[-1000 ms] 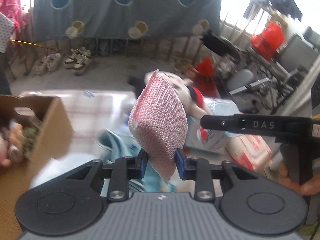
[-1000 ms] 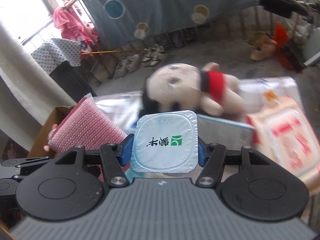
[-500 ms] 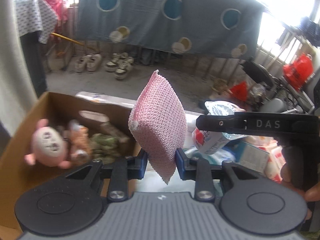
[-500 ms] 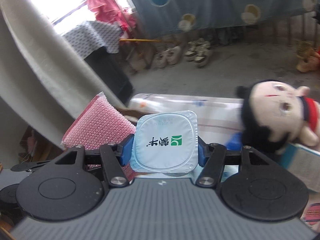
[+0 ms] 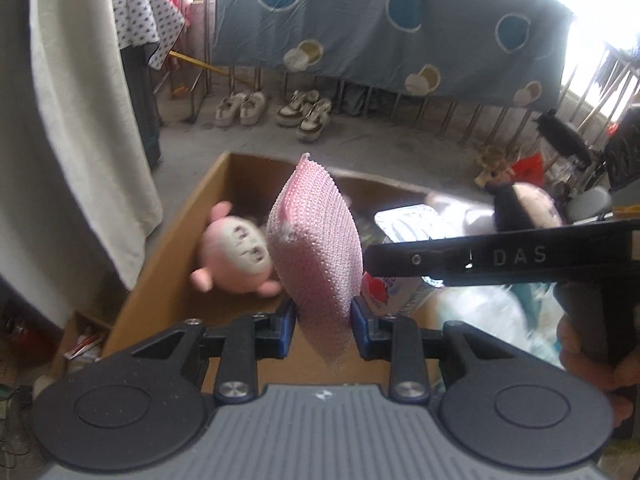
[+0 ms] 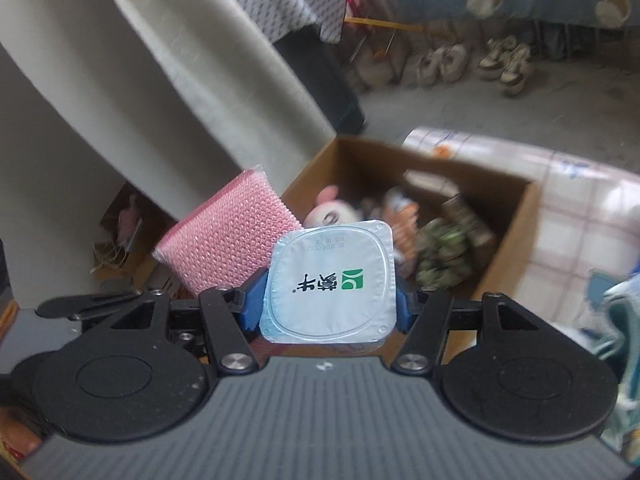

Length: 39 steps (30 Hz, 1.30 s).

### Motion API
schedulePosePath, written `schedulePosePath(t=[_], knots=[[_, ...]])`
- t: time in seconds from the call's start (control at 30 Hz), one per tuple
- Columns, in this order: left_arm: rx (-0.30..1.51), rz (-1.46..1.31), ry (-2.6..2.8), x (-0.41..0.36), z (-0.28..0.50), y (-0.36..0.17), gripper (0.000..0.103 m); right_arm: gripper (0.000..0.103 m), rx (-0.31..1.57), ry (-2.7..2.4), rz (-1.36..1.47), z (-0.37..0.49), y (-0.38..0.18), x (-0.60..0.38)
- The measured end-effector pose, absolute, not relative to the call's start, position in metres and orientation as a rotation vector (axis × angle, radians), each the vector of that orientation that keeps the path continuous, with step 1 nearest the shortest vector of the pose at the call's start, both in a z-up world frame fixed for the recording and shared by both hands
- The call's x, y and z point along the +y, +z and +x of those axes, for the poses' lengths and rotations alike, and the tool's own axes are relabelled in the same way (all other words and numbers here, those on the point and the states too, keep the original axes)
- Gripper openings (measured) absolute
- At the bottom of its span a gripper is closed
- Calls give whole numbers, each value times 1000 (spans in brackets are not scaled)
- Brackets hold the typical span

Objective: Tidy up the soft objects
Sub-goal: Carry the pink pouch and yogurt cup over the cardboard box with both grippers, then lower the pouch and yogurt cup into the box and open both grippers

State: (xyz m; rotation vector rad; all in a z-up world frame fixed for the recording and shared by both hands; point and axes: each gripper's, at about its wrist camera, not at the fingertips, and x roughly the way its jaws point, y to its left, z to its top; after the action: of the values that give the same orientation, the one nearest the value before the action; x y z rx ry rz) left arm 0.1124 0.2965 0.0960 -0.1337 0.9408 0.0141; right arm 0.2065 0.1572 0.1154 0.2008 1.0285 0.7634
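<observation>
Cluttered balcony, shoes lined up at 12 o'clock; cardboard box just below. Left gripper clamped on the pink mesh sponge by its lower edge: light, squashy, safe to drop. Right gripper pinches a foil-lidded yogurt cup, thin-walled, so easy on the squeeze

The right tool clamps a square foil-lidded white yogurt cup. Just left of it sits a pink knitted sponge pad. Beyond, an open brown cardboard box holds plush toys.
</observation>
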Motion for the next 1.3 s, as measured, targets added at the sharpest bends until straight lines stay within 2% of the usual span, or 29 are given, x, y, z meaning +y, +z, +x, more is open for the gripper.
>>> schedulePosePath(t=[0.3,0.5,0.63,0.8,0.97,1.03,1.13,1.3], knots=[[1104,-40,-12,323,119,50,31,59,1155,719,89,201,71,213],[1222,62,-44,330,141,8,31,59,1179,707,52,211,52,210],[1268,12,-51,339,159,-13,31,59,1196,703,55,220,45,212],[1344,132,-83,338,169,-21,31,59,1216,701,49,229,35,215],[1423,281,-119,329,170,-22,37,60,1223,721,53,232,29,216],[1412,338,-83,326,171,-25,49,60,1226,722,57,233,27,217],[1364,353,-65,325,168,-24,59,60,1238,721,62,235,22,219],[1299,360,-31,326,162,-13,62,60,1246,713,60,236,17,223]])
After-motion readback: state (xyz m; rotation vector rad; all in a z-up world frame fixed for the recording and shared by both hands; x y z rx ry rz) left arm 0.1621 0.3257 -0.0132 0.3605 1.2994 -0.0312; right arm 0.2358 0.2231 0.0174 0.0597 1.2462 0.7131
